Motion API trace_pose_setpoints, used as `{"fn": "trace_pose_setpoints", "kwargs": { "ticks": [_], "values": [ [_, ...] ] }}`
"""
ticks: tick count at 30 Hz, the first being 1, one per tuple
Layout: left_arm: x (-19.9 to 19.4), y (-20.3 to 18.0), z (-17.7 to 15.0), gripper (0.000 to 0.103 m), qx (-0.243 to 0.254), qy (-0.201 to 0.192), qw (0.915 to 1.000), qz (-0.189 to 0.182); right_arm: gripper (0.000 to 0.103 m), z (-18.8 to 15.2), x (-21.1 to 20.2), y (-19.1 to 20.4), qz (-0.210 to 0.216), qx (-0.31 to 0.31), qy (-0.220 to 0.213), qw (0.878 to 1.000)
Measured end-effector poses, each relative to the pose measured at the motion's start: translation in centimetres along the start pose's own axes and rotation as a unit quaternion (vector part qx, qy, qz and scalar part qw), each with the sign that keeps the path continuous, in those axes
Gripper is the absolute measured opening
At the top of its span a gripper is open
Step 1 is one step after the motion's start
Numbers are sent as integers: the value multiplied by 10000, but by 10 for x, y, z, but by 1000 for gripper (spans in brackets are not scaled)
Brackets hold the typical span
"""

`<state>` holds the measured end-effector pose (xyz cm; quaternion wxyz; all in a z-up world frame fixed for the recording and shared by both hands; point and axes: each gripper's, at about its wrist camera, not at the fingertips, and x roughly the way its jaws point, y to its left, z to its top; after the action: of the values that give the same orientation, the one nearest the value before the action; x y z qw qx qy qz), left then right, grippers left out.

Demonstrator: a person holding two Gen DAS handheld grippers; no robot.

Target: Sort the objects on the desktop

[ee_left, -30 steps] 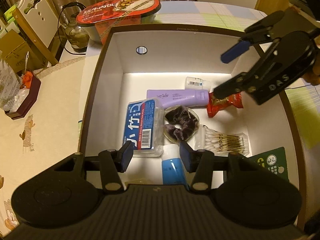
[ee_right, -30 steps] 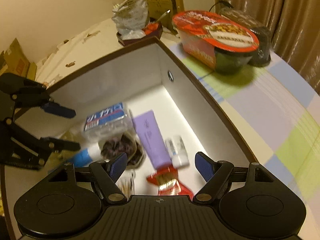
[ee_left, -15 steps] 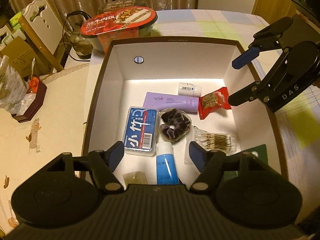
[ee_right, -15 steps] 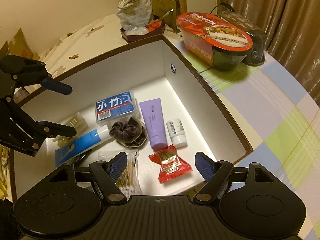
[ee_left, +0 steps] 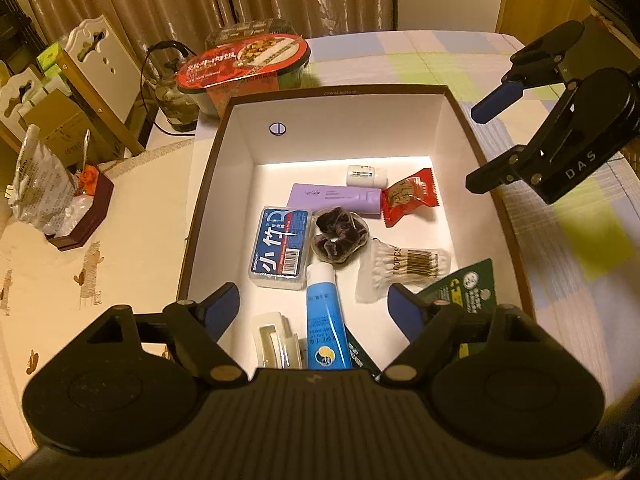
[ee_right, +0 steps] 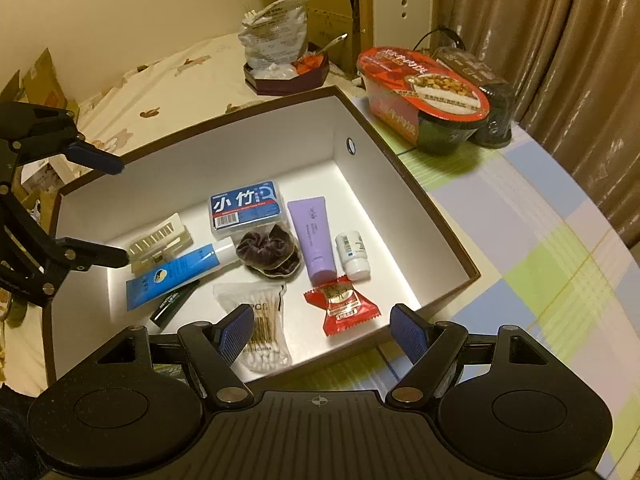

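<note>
A white box with a brown rim (ee_left: 336,92) holds several items: a blue floss case (ee_left: 282,246), a purple tube (ee_left: 334,197), a small white bottle (ee_left: 366,176), a red snack packet (ee_left: 408,196), a dark scrunchie (ee_left: 338,234), a bag of cotton swabs (ee_left: 404,266), a blue tube (ee_left: 324,320), a green sachet (ee_left: 460,288) and a clear clip (ee_left: 276,340). My left gripper (ee_left: 314,304) hovers open and empty above the box's near end. Over the right rim my right gripper (ee_left: 480,146) is open too, holding nothing, with the snack packet (ee_right: 340,304) below it.
A red-lidded instant noodle bowl (ee_left: 244,68) stands behind the box, with a glass jar (ee_left: 172,96) and a black container (ee_right: 480,92) beside it. A dark red tray with a foil bag (ee_left: 80,208) sits to the left. Checked cloth (ee_left: 560,240) covers the table on the right.
Both grippers have risen and drawn back from inside the box. The left gripper's fingers have spread wider. The items in the box lie still.
</note>
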<state>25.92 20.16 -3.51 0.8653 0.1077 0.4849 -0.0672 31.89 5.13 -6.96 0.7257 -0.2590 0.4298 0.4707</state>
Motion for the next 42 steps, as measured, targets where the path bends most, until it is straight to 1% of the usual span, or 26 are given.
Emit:
{"fn": "trace_pose_setpoints", "kwargs": {
  "ticks": [2,5,11,19,22,24,39,42],
  "values": [
    [-6,-3,-2,80,14,-24,10000,41,78,-2,-4,2,-47,-21,-22,10000],
    [-13,-7,-6,84,24,-57,9999,101,78,-4,-10,6,-93,-58,-45,9999],
    [-25,-16,-15,84,9,-73,9998,164,78,-11,-17,14,-166,-112,-42,9998],
    [-38,-24,-24,85,6,-83,9995,303,78,-17,-28,24,-167,-178,-126,9996],
    [-42,-27,-27,87,-3,-90,9993,350,78,-19,-32,28,-165,-210,-160,9995],
    [-45,-30,-29,90,-3,-95,9992,387,78,-20,-34,30,-171,-237,-175,9994],
    [-61,-50,-46,91,-173,-31,9978,635,78,-39,-49,46,-85,-261,-258,9993],
    [-62,-55,-49,92,-195,-11,9978,639,78,-43,-52,48,-36,-236,-278,9993]
  ]
}}
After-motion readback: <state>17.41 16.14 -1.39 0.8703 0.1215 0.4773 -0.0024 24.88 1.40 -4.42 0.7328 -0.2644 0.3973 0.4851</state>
